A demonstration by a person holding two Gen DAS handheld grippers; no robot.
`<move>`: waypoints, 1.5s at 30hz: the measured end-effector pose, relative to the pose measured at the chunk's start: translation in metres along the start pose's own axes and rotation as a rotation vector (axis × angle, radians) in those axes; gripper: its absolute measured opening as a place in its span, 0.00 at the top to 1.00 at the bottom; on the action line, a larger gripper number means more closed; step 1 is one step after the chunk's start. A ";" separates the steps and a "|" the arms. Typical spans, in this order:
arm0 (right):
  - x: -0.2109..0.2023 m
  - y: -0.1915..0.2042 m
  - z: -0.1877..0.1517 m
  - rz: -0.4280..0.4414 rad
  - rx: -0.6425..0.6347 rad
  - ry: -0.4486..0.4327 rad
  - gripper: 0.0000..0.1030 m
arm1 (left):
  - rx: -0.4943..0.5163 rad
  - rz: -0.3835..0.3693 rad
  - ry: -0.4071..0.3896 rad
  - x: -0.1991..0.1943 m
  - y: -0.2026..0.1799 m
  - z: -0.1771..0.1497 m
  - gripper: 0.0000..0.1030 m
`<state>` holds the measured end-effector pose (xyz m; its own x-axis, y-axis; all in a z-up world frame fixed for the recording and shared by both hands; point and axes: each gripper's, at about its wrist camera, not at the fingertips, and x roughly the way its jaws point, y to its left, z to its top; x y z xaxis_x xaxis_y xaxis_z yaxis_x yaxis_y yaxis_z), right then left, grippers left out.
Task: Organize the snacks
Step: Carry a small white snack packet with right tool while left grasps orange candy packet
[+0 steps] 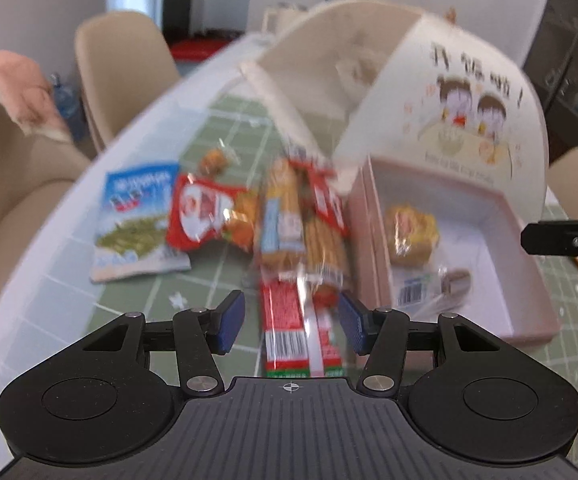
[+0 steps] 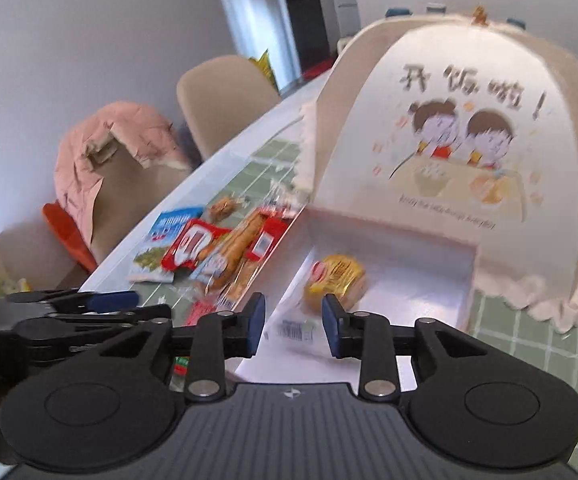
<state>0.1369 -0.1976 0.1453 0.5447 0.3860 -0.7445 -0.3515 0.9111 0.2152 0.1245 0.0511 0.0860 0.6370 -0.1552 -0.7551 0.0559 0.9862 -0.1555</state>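
Note:
My left gripper (image 1: 291,322) hangs open just over a red and green packet (image 1: 297,336) that lies on the green mat; its blue pads stand apart from the wrapper. Beyond it lie breadstick packs (image 1: 285,216), a red packet (image 1: 201,216) and a blue and white packet (image 1: 137,220). My right gripper (image 2: 293,326) is open and empty above the pink box (image 2: 409,248). In the box sit a yellow wrapped cake (image 2: 335,280) and a clear packet with a barcode (image 2: 295,330). The same box (image 1: 529,216) shows at the right of the left wrist view.
A white dome food cover (image 2: 449,120) with a cartoon print stands right behind the box. Beige chairs (image 2: 221,96) line the table's far side, one draped with a pink jacket (image 2: 109,140). The white table edge (image 1: 49,264) curves past the snacks on the left.

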 end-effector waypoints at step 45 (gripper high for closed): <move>0.199 0.050 0.128 -0.057 0.029 0.350 0.59 | 0.198 -0.065 -0.007 0.168 0.090 0.128 0.63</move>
<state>0.3252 -0.0567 0.0889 0.2671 0.2663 -0.9261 -0.3034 0.9354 0.1815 0.3354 0.1211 0.0266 0.6324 -0.2189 -0.7431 0.2462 0.9663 -0.0752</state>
